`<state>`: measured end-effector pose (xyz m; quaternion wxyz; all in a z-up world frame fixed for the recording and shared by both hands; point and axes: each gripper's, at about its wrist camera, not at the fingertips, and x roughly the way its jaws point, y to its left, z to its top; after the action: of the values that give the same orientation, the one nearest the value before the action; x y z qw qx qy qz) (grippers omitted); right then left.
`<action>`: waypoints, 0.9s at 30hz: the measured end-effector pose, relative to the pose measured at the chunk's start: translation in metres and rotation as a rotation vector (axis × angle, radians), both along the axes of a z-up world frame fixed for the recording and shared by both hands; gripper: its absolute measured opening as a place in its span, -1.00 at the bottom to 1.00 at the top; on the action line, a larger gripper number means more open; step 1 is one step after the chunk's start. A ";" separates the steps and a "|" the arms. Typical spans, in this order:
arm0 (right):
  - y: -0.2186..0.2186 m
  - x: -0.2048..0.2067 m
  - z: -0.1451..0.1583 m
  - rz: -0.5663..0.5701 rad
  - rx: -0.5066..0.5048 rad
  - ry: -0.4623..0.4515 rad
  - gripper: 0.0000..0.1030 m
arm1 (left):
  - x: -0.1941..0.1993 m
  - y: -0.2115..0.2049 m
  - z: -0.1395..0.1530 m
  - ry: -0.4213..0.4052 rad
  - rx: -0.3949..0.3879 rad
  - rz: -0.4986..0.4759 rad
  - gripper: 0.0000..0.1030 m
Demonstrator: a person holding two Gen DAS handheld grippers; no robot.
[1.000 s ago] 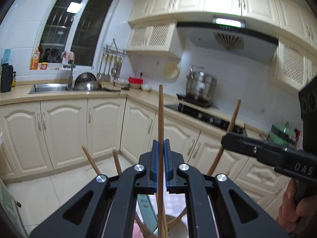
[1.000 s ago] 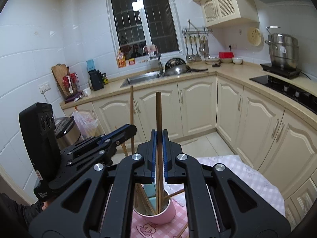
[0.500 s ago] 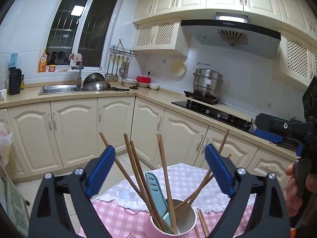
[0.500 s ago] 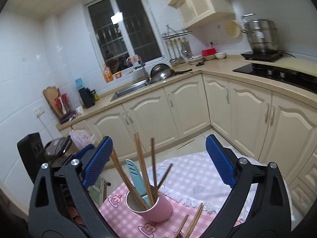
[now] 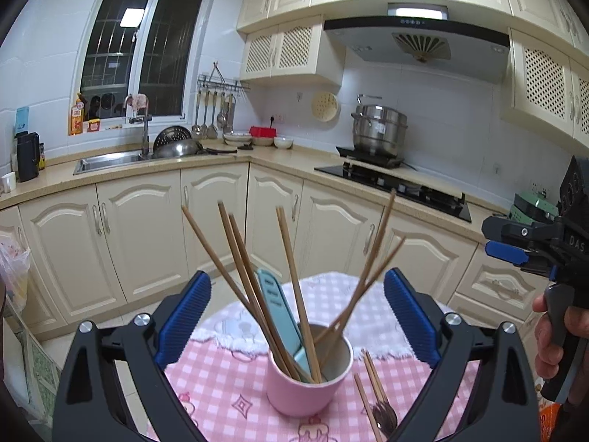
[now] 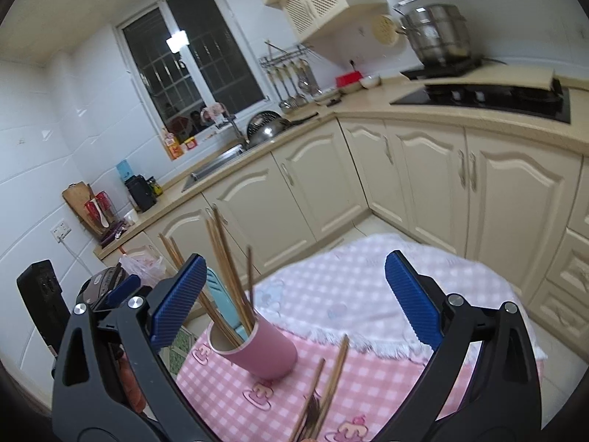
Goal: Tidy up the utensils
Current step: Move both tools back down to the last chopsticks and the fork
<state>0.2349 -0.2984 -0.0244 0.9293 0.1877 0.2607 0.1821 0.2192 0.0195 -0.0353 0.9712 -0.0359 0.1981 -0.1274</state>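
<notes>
Both grippers, left gripper [image 5: 297, 317] and right gripper [image 6: 292, 299], released (left still widening); person's hand [image 5: 552, 335] only in left view.

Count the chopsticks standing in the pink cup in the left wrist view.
6. In the pink cup: three chopsticks fan left of the blue utensil, one rises at centre, two lean right. Overlapping sticks could hide another.

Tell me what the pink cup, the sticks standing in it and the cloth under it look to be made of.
Pink cup: matte pink outside, pale inside, smooth; probably plastic or glazed ceramic, the look leaves it open. Chopsticks: thin brown sticks with a dull, faintly grained surface, likely wood or bamboo. Tablecloth: woven fabric, pink-and-white check with printed motifs and a fuzzy white fringe at its edge.
</notes>
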 end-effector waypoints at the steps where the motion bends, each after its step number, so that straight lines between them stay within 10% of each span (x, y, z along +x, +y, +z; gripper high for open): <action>1: -0.002 -0.001 -0.004 -0.005 -0.001 0.013 0.86 | -0.001 -0.001 -0.003 0.012 0.005 -0.003 0.81; 27: 0.007 -0.021 -0.116 0.000 -0.199 0.387 0.86 | -0.016 -0.041 -0.100 0.317 0.122 -0.080 0.81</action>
<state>0.2136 -0.2909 -0.1400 0.8758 0.1266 0.4511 0.1162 0.2035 -0.0214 -0.1352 0.9223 0.0117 0.3574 -0.1466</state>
